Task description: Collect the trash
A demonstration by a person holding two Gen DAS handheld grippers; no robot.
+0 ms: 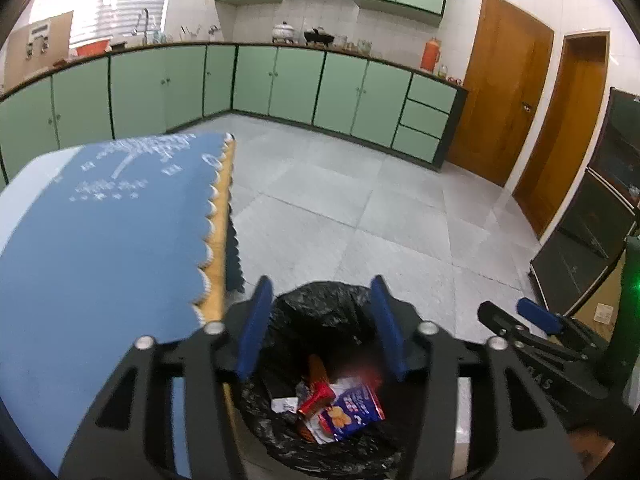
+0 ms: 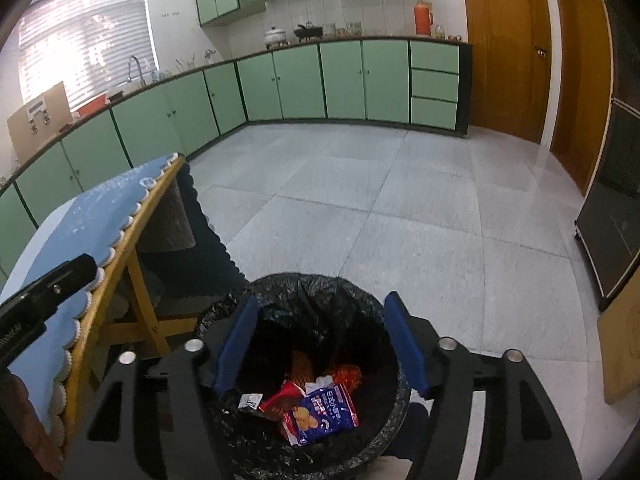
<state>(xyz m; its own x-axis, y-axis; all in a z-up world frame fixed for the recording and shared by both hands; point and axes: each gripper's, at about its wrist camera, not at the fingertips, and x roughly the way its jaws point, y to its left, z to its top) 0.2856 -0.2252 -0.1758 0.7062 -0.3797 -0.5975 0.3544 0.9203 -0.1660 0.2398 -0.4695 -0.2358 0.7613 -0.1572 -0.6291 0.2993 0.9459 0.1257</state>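
Observation:
A round bin with a black liner (image 1: 320, 304) (image 2: 360, 304) stands on the tiled floor beside the table. Inside lie a blue snack packet (image 1: 354, 410) (image 2: 328, 410), a red wrapper (image 1: 316, 398) (image 2: 280, 400), a small white scrap (image 1: 285, 404) (image 2: 250, 402) and something orange (image 2: 348, 374). My left gripper (image 1: 320, 286) hangs over the bin's mouth, open, with nothing between its blue pads. My right gripper (image 2: 322, 300) is also above the bin, open and empty. It shows at the right edge of the left wrist view (image 1: 516, 314).
A table under a blue scalloped cloth (image 1: 100, 240) (image 2: 80, 216) on a wooden frame stands left of the bin. Green cabinets (image 1: 280, 84) line the far walls, with wooden doors (image 1: 500, 88) at the right. A dark glass-fronted cabinet (image 2: 616, 220) and cardboard (image 2: 624, 348) stand right.

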